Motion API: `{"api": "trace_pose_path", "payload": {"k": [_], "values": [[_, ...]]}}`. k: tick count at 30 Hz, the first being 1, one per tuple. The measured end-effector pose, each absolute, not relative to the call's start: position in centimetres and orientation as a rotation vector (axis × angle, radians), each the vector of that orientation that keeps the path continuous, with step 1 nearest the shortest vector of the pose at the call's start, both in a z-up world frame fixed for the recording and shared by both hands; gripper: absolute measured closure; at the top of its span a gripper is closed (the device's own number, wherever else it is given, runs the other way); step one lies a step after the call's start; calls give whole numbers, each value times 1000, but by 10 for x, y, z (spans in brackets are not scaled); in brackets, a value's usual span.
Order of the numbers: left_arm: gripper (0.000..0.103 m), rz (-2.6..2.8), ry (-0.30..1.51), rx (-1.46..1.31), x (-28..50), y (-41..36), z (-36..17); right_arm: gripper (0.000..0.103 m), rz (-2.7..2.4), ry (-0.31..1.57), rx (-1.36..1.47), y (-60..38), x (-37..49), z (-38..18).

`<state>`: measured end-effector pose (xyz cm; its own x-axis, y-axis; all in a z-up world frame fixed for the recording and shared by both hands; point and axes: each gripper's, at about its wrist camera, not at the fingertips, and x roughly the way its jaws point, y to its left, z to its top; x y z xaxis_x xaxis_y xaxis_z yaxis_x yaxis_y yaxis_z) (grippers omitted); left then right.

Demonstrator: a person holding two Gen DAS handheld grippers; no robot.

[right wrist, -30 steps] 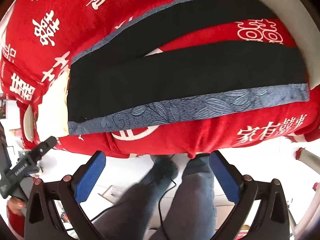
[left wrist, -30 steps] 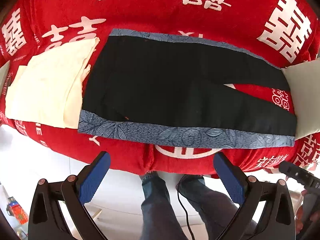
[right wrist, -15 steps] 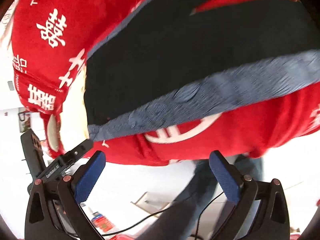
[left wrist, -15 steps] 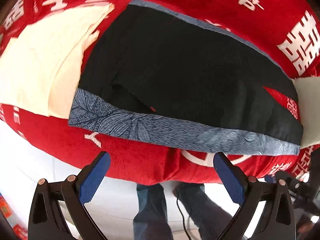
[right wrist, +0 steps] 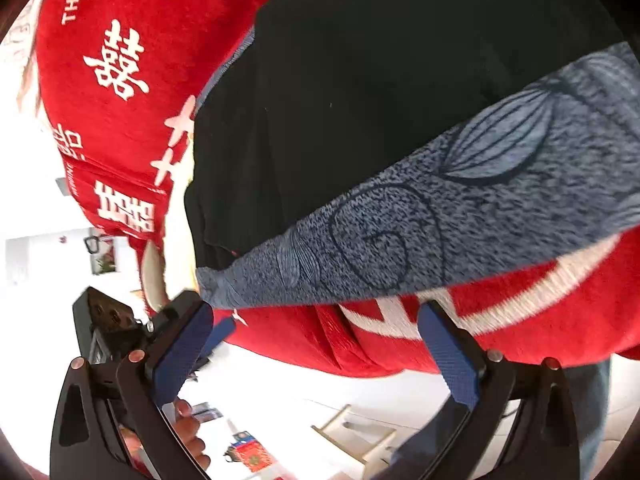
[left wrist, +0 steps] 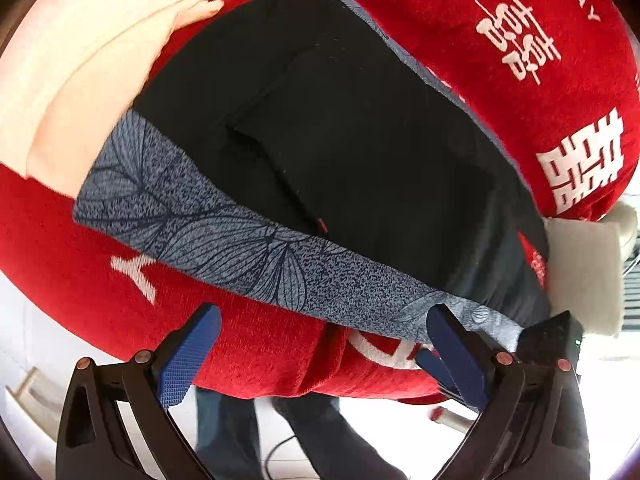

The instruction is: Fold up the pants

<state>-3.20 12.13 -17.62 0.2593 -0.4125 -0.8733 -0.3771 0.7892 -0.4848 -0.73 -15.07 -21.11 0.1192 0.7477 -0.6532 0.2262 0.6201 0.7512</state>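
Pants: your black pants [left wrist: 360, 140] lie flat on the red blanket [left wrist: 520, 20], filling the middle of the left view from 10 o'clock to 4 o'clock; in the right view they fill the upper part [right wrist: 380, 80].
Trim: a grey-blue leaf-print band [left wrist: 240, 248] runs along the near edge of the pants; in the right view it crosses from 8 o'clock to 3 o'clock [right wrist: 440, 216].
Left claw: your left claw [left wrist: 320, 356] is spread wide, holding nothing, and sits low at 6 o'clock, just off the blanket's edge; its right pad [left wrist: 456, 352] is close under the band.
Right claw: your right claw [right wrist: 316, 356] is also wide and holds nothing; its left pad [right wrist: 180, 352] is just below the band's corner at 8 o'clock. Whether it touches the cloth, you cannot tell.
Each other: you see the right claw in the left view at 4 o'clock, and the left claw in the right view at 8 o'clock.
Cream cloth: a folded cream cloth [left wrist: 88, 60] lies beside the pants at 10 o'clock in the left view.
Blanket: red with white characters, draped over the near edge.
Below: your jeans-clad legs [left wrist: 224, 432] show at 6 o'clock over a white floor.
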Motion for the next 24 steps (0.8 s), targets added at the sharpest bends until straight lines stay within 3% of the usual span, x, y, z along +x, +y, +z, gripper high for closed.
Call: {"api": "trace_pose_path", "payload": {"k": [2, 4, 6, 7, 8, 19, 20, 21, 24], "values": [[0, -39, 1348, -723, -33, 121, -180, 4, 474, 1412, 934, -150, -5, -211], [0, -44, 1350, -721, -31, 119, -181, 24, 452, 1398, 966, -150, -2, -209], [0, -46, 1354, -724, -28, 117, -183, 51, 402, 1426, 990, -150, 3, -213], [0, -46, 1355, -731, -27, 116, -184, 74, 395, 1444, 1039, -151, 6, -218], [0, -48, 1358, -744, -26, 115, -184, 80, 405, 1435, 1092, -154, 8, -219], [3, 43, 1272, -974, -3, 133, -189, 83, 575, 1331, 1084, -157, 32, -165], [21, 58, 1267, -960, 2, 134, -190, 81, 581, 1336, 1078, -157, 32, -166], [47, 58, 1278, -948, 6, 134, -191, 80, 584, 1344, 1074, -157, 31, -168], [68, 24, 1292, -942, 14, 135, -195, 74, 556, 1368, 1073, -165, 23, -180]]}}
